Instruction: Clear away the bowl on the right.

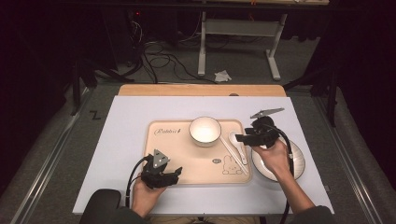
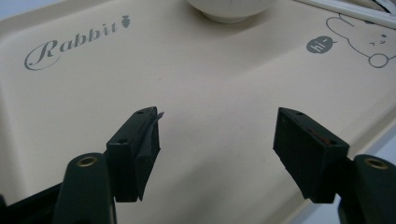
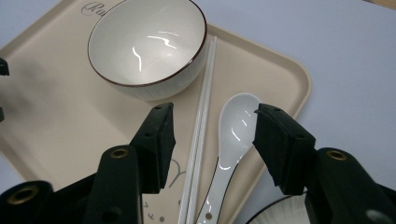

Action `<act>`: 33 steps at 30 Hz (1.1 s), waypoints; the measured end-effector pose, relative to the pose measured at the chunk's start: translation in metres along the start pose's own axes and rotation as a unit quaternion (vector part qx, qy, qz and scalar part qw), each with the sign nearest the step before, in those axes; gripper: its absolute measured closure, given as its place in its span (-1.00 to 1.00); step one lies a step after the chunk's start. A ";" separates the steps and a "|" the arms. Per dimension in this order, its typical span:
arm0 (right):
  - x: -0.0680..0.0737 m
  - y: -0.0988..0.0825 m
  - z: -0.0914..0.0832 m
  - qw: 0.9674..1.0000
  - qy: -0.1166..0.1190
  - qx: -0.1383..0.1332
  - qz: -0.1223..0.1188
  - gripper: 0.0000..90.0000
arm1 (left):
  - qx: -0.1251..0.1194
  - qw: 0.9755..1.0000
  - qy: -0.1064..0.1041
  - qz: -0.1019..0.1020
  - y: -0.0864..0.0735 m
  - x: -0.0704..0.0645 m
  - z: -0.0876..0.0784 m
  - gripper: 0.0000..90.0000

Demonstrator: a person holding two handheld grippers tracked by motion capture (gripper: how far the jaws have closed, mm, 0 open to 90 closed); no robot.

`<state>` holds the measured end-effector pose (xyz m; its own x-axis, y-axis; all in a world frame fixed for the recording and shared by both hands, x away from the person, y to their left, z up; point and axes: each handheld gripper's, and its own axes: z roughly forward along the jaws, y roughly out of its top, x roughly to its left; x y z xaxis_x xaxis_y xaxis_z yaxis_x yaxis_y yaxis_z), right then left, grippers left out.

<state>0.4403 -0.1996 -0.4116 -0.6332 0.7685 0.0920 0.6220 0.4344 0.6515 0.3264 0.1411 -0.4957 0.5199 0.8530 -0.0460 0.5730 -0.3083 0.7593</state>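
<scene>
Pale blue, the worktop (image 1: 130, 116) carries a beige tray (image 1: 177, 163). From the high view, a white bowl (image 1: 205, 130) sits at the tray's far edge, chopsticks (image 1: 233, 149) and a white spoon (image 1: 237, 144) along its right side, with the right tool (image 1: 243, 138) just over the spoon. The left tool (image 1: 173, 173) hovers over the tray's near left. Left gripper view: its jaws stand wide above bare tray (image 2: 210, 93). Right gripper view: the right tool (image 3: 212, 140) gapes empty, spoon (image 3: 233, 135) and chopsticks (image 3: 198, 135) lying between its jaws on the tray, below them.

One camera looks down from high; two ride the tongs, close over the tray (image 1: 177, 154), both seeing the bowl (image 3: 147, 46).
</scene>
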 end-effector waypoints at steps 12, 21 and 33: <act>-0.011 -0.033 -0.031 0.999 -0.007 -0.031 0.023 0.06 | 0.001 1.000 -0.001 0.010 0.003 -0.002 0.004 -0.30; -0.012 -0.053 -0.049 0.998 -0.024 -0.043 0.033 0.02 | -0.001 1.000 -0.004 0.015 0.005 -0.004 0.004 -0.30; -0.022 -0.089 -0.054 0.996 -0.040 -0.056 0.051 -0.05 | -0.001 1.000 -0.008 0.021 0.006 -0.005 0.004 -0.30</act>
<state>0.3740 -0.2809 -0.4305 -0.5275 0.8432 0.1040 0.6224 0.3002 0.7229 0.3294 0.1335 -0.4939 0.5530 0.8328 -0.0240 0.5490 -0.3426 0.7624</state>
